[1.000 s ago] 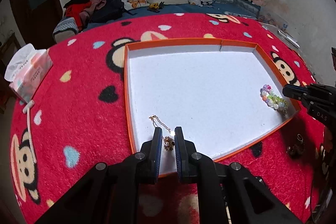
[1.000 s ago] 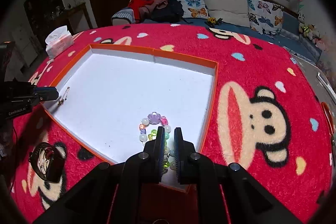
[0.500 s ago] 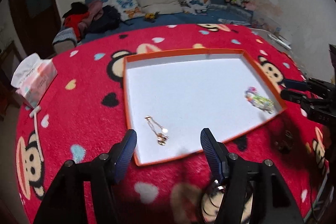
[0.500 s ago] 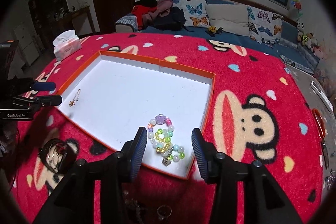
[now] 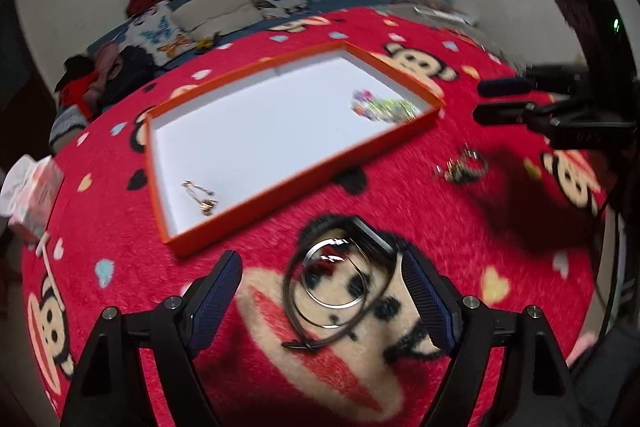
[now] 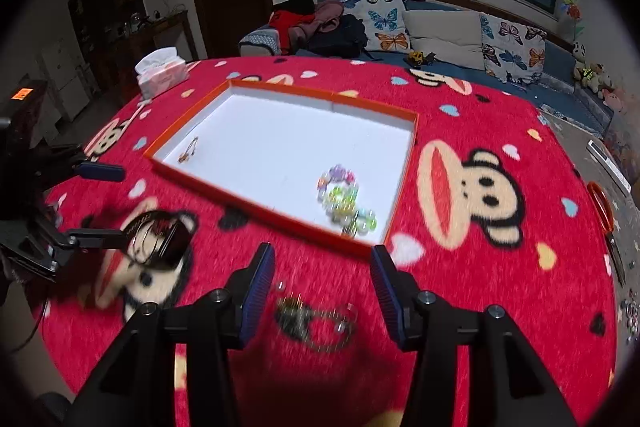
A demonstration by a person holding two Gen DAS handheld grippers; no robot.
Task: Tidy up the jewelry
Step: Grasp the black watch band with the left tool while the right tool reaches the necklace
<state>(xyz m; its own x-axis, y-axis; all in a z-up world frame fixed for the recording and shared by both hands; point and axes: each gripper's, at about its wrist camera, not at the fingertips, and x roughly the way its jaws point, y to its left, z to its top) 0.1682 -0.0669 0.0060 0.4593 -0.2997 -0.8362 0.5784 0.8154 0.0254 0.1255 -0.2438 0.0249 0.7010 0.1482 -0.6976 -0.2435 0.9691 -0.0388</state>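
Observation:
An orange-rimmed white tray point(image 5: 296, 187) point(image 6: 280, 219) lies on the red monkey-print cloth. A gold chain point(image 5: 200, 195) point(image 6: 188, 151) and a coloured bead bracelet point(image 5: 380, 107) point(image 6: 346, 203) lie in it. My left gripper point(image 5: 320, 291) is open, just above silver and dark bangles point(image 5: 336, 279) point(image 6: 158, 237) on the cloth. My right gripper point(image 6: 322, 287) is open over a blurred pile of small chain jewelry point(image 6: 316, 319) point(image 5: 460, 167) in front of the tray.
A tissue box point(image 6: 162, 73) point(image 5: 30, 195) stands at the far left of the cloth. Orange-handled scissors point(image 6: 604, 215) lie at the right edge. A sofa with butterfly cushions point(image 6: 440, 31) stands behind the table.
Both grippers opened, leaving the gold chain and the bead bracelet in the tray, then drew back out of the tray to above the loose jewelry on the cloth.

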